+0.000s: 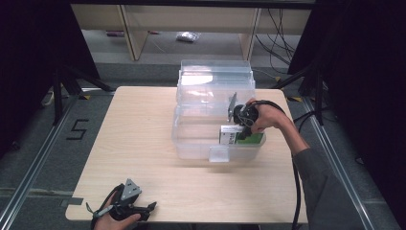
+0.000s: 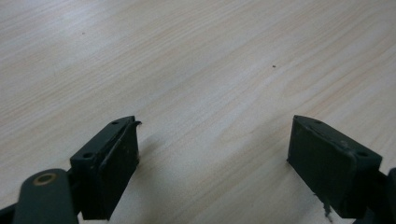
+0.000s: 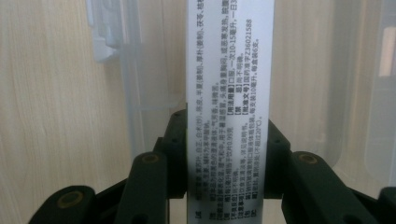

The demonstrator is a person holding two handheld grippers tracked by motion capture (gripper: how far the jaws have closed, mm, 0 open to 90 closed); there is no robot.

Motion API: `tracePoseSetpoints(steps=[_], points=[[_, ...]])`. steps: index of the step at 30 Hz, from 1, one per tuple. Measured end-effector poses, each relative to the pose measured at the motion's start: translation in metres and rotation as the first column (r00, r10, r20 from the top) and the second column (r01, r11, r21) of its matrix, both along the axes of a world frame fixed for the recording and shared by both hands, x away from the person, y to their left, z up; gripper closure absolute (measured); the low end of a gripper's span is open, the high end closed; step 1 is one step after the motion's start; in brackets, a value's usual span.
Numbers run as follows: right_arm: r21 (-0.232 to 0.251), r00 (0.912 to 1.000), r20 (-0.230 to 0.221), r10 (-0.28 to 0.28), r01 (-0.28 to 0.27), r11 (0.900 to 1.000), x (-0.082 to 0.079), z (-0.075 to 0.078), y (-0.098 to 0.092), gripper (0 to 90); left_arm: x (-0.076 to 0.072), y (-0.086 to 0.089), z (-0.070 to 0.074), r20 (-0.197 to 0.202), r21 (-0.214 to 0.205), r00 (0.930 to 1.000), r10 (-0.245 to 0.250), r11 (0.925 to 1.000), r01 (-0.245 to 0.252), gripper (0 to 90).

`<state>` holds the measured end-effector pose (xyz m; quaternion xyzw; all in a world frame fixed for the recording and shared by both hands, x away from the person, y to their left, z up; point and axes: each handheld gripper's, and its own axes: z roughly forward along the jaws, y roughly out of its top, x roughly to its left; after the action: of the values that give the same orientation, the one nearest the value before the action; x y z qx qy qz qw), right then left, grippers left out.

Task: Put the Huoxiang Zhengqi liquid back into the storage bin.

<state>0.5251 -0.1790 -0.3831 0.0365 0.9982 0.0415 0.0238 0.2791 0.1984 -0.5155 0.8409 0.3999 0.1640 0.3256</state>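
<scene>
R tongs [image 1: 241,125] are clamped on a small white-and-green printed cardboard box [image 1: 235,135], pads pressing its two narrow sides; in the right gripper view the box [image 3: 228,93] stands up between the jaws, its white face w/ small black print toward the camera. The box hangs inside the front-right corner of a clear plastic storage bin [image 1: 191,143] near mid-bench, low down by the bin's floor; can't tell if it touches bottom.

Progress, my read: pick-up done, carry done, box already within the bin walls. Left to do: set it down flat, let go, lift the tongs out. Possibly shut the bin after; its clear hinged lid [image 1: 215,76] stands open at the back.

L tongs [image 1: 143,209] sit at the near edge of the pale wood-grain bench [image 1: 134,134], jaws spread wide w/ nothing between them, just bare bench [image 2: 196,70] ahead. Well apart from the bin, not involved.

In the way: the bin's front wall & its clear latch tab [image 1: 219,153] are just beside the box, so little room to tilt or swing; the right wall is close to the hand [image 1: 268,117] too. Withdraw should go straight up. The trailing black cable [image 1: 294,177] runs off the bench's right side, clear of the bin.
</scene>
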Motion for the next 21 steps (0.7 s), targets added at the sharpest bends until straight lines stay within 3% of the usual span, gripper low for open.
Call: tracePoseSetpoints(steps=[1,2,5,6,9,10,13,15,16,19,20,21], points=[[0.009,1.0,-0.009,-0.004,0.005,1.0,0.0,-0.001,0.0,63.8,0.0,-0.001,0.0,0.001,-0.014,1.0,0.007,0.9999,-0.007,15.8],[0.014,1.0,-0.005,0.003,-0.003,0.9999,0.001,-0.002,0.0,63.8,0.002,0.0,0.0,0.019,0.002,0.9998,-0.002,1.0,0.002,15.8],[0.018,0.9999,-0.009,-0.006,0.006,0.9998,0.0,-0.003,0.0,63.8,0.0,-0.001,0.0,0.007,-0.015,1.0,0.006,0.9999,-0.006,15.8],[0.022,0.9996,-0.012,0.027,-0.026,0.9994,0.001,-0.005,0.0,63.8,0.0,0.0,0.0,-0.001,-0.001,1.0,0.002,1.0,-0.002,15.8],[0.021,0.9995,-0.018,0.027,-0.027,0.9994,0.002,-0.008,0.0,63.8,0.0,0.0,0.0,0.002,-0.013,1.0,0.005,0.9999,-0.005,15.8],[0.002,0.9997,-0.005,0.025,-0.025,0.9997,0.002,-0.009,-0.002,63.7,0.0,-0.001,0.0,0.006,-0.017,1.0,0.007,0.9998,-0.007,15.8],[0.001,0.9994,-0.008,0.035,-0.035,0.9994,0.003,-0.011,-0.002,63.7,0.0,0.0,0.0,0.001,0.0,1.0,0.0,1.0,0.0,15.8],[-0.001,0.9998,-0.019,-0.007,0.007,1.0,0.001,-0.013,-0.003,63.7,0.0,-0.001,0.0,0.005,-0.017,1.0,0.008,0.9998,-0.008,15.8],[-0.003,0.9995,-0.013,0.029,-0.03,0.9996,0.003,-0.014,-0.004,63.7,0.0,-0.001,0.0,0.003,-0.011,1.0,0.003,0.9999,-0.003,15.8],[-0.004,0.999,-0.015,0.042,-0.042,0.9991,0.003,-0.016,-0.004,63.6,0.0,0.0,0.0,-0.001,-0.002,1.0,0.002,1.0,-0.002,15.8],[-0.01,0.9989,-0.014,0.044,-0.044,0.999,0.003,-0.017,-0.004,63.4,0.002,0.0,-0.001,0.023,-0.006,0.9997,0.002,1.0,-0.002,15.8],[-0.013,0.9991,-0.014,0.04,-0.041,0.9991,0.003,-0.018,-0.004,63.2,0.002,0.0,-0.001,0.023,-0.006,0.9997,0.002,1.0,-0.002,15.8]])
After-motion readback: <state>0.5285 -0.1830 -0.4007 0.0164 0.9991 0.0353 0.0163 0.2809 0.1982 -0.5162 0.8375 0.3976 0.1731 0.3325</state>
